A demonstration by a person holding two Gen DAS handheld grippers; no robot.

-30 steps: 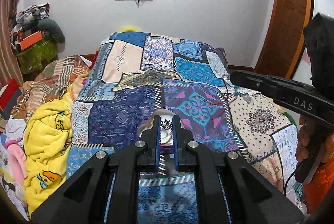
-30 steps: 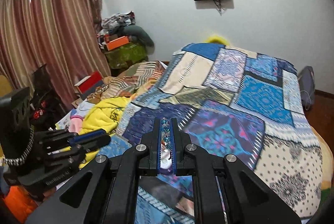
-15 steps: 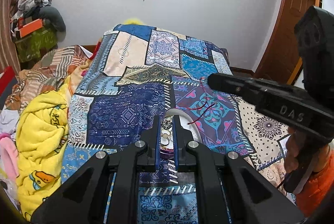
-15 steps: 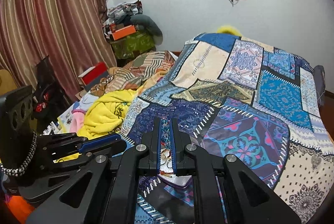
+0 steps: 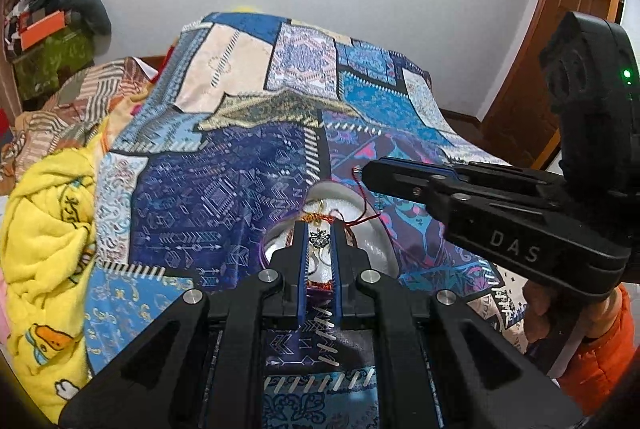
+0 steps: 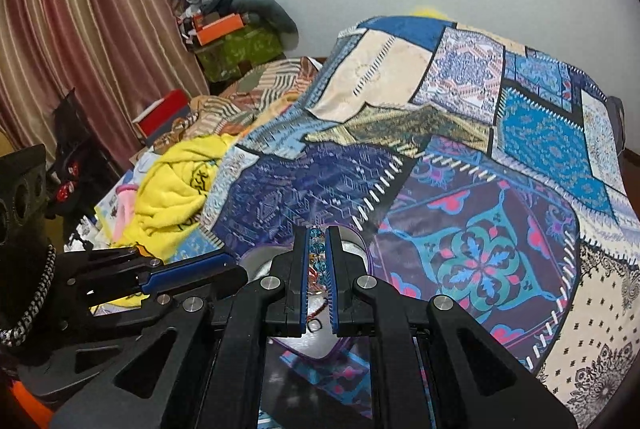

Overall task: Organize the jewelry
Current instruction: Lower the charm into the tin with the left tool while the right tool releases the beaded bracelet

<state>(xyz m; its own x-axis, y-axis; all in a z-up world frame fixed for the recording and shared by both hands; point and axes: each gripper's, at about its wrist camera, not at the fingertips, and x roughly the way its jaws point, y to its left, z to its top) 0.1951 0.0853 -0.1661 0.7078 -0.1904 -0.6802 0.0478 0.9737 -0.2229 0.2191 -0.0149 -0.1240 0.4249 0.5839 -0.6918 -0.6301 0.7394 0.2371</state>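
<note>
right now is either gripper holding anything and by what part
Both are. The left gripper pinches a small silver filigree charm at its fingertips. The right gripper pinches a strand of teal glass beads near its top end; the rest hangs below.

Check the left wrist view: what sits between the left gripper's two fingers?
In the left wrist view, a small silver ornate pendant sits between the left gripper fingers, above the white bowl holding red cord jewelry.
</note>
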